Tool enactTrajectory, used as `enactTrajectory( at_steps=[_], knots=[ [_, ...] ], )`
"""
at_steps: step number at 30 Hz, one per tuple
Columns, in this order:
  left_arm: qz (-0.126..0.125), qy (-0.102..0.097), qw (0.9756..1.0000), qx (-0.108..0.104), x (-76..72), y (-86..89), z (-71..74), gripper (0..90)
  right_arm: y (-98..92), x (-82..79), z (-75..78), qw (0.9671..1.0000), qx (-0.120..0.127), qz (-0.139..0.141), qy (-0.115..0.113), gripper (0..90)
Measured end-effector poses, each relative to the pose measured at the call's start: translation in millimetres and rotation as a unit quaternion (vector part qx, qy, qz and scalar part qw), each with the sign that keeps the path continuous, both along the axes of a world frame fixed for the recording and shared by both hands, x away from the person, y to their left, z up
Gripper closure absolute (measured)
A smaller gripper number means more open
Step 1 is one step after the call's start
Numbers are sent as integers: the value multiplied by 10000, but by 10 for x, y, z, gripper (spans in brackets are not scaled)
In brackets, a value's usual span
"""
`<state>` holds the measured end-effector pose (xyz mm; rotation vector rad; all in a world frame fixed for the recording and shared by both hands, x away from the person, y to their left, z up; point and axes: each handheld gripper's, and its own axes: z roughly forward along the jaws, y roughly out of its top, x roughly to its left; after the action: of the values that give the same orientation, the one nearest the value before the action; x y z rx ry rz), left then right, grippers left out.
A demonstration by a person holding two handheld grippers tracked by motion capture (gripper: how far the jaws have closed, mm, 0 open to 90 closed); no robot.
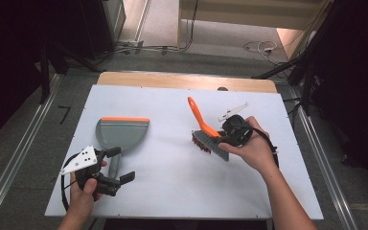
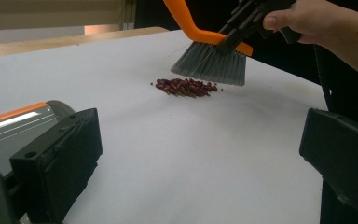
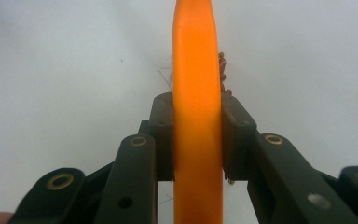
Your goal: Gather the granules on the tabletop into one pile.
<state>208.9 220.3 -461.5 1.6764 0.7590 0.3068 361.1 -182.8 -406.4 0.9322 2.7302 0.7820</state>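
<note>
Brush (image 1: 210, 135) is up off the white table (image 1: 172, 191), clamped by its orange back in the right gripper (image 1: 226, 135), bristles hanging just over the bean pile (image 1: 201, 143). From the right gripper view, the orange brush handle (image 3: 198, 116) runs straight up between the two black jaws, pads pressed on both sides, with a few red beans (image 3: 222, 70) peeking out beside it. Over to the left gripper view: here the pile (image 2: 186, 87) lies fully visible, a small heap of dark red beans directly under the grey bristles (image 2: 212, 63). One brush, one dustpan (image 1: 122, 132), one pile. The dustpan sits well to the left of the beans, orange lip facing away from the person. Left gripper (image 1: 117, 165), jaws spread wide with nothing between them, is beside the dustpan's handle.
</note>
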Motion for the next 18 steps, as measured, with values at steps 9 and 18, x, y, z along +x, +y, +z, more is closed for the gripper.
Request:
enactTrajectory(
  at_steps=[9, 18],
  knots=[
    [9, -9, 10000, 4, 1, 1, 2, 1, -259, -95, 0, 9993, 192, -324, -50, 686],
    [48, -21, 10000, 40, 8, 10, 0, 1, -522, -252, -92, 9958, 487, -776, -55, 686]
  ],
)
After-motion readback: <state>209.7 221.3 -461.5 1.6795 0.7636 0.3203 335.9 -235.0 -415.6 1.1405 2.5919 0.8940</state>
